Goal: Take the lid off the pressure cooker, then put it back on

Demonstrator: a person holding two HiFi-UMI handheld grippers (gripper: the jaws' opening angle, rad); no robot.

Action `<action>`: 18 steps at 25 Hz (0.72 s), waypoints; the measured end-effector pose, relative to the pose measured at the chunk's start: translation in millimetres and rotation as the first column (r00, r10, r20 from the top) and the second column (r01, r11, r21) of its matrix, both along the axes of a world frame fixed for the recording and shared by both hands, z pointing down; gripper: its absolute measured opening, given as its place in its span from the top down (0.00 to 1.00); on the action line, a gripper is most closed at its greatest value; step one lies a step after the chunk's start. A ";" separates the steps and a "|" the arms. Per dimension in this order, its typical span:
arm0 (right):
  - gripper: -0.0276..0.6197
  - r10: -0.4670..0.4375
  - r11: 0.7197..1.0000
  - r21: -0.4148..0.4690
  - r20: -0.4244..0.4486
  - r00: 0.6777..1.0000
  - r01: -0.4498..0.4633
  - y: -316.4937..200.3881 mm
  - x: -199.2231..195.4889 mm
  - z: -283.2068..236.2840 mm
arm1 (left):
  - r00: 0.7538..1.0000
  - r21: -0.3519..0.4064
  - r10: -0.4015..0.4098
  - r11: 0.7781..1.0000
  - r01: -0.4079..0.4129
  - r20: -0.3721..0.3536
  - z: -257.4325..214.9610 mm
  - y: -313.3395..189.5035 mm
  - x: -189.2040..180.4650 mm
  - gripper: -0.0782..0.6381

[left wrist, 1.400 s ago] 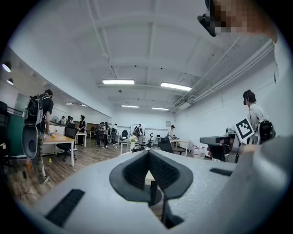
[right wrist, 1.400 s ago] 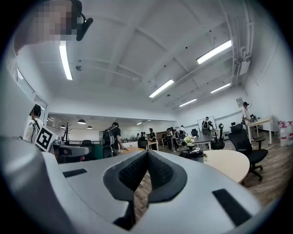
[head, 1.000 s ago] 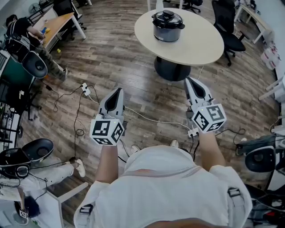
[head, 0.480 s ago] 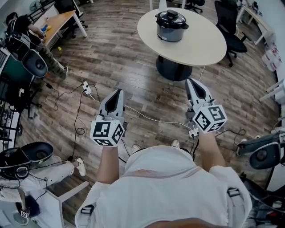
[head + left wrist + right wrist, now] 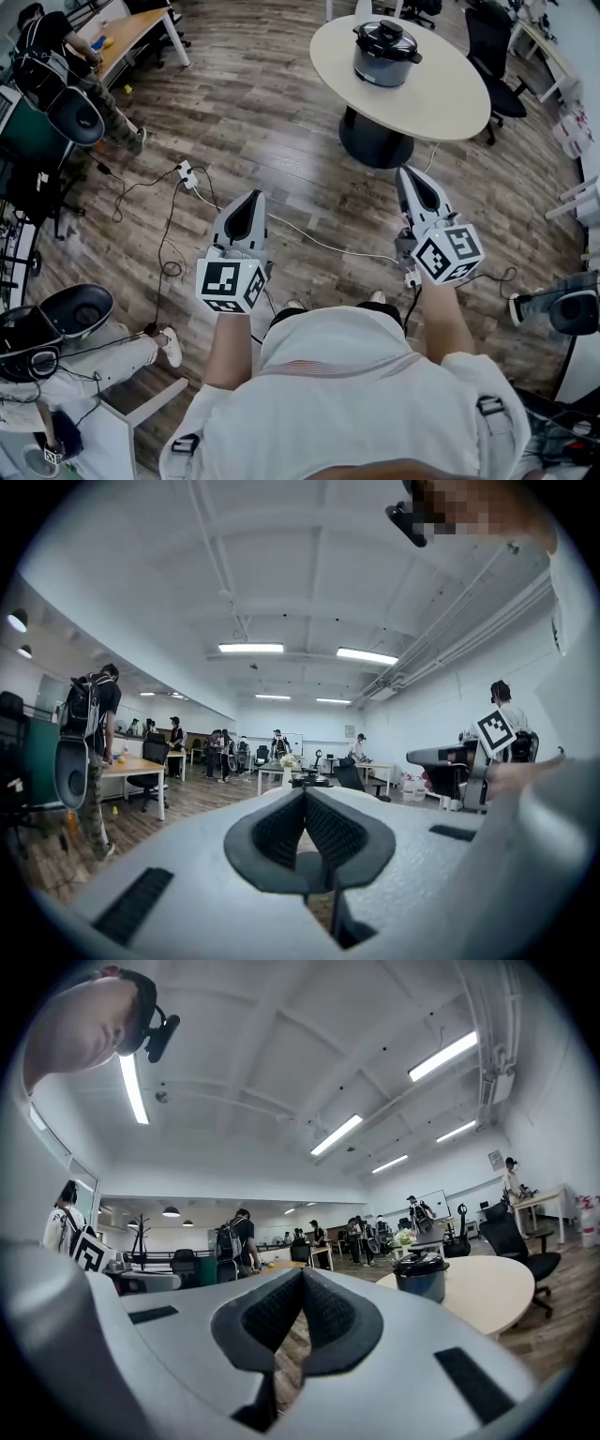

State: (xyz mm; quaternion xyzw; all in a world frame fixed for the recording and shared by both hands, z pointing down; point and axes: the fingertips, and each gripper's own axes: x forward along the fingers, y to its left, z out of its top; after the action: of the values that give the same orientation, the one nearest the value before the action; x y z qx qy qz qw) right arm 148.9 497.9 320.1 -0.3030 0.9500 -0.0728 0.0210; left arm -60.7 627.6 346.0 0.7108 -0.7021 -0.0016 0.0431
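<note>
The pressure cooker (image 5: 384,54), grey with a black lid (image 5: 385,37) on it, stands on a round beige table (image 5: 441,94) far ahead; it also shows in the right gripper view as the cooker (image 5: 420,1276) on the table (image 5: 478,1290). My left gripper (image 5: 251,199) and right gripper (image 5: 409,174) are held level over the wood floor, well short of the table, both shut with nothing between the jaws. In the gripper views the left gripper (image 5: 303,793) and right gripper (image 5: 302,1275) have their pads pressed together.
Cables and a power strip (image 5: 184,173) lie on the floor ahead of me. Office chairs (image 5: 499,52) stand behind the table. A desk (image 5: 131,30) with a person (image 5: 56,56) is at the far left. Equipment bases (image 5: 58,323) sit at both sides.
I have moved forward with both grippers: the table and cooker sit further right in the head view and the floor cables are nearer. Both grippers stay shut.
</note>
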 end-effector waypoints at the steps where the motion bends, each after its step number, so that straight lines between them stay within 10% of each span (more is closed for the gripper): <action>1: 0.97 0.006 1.000 0.010 0.000 1.000 -0.006 3.8 -8.6 -0.2 | 1.000 -0.005 0.001 1.000 -0.001 0.022 2.1 3.9 -7.2 0.88; 18: 0.96 -0.009 1.000 0.018 -0.042 0.999 0.009 -73.8 -79.1 11.8 | 0.997 -0.051 0.043 0.998 -0.039 0.068 18.1 -73.4 -66.2 0.88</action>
State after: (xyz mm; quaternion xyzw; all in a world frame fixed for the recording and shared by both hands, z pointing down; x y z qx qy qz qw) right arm 69.8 424.1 332.0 -0.3000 0.9522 -0.0577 0.0033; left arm -126.8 554.2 364.1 0.7235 -0.6882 0.0412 0.0367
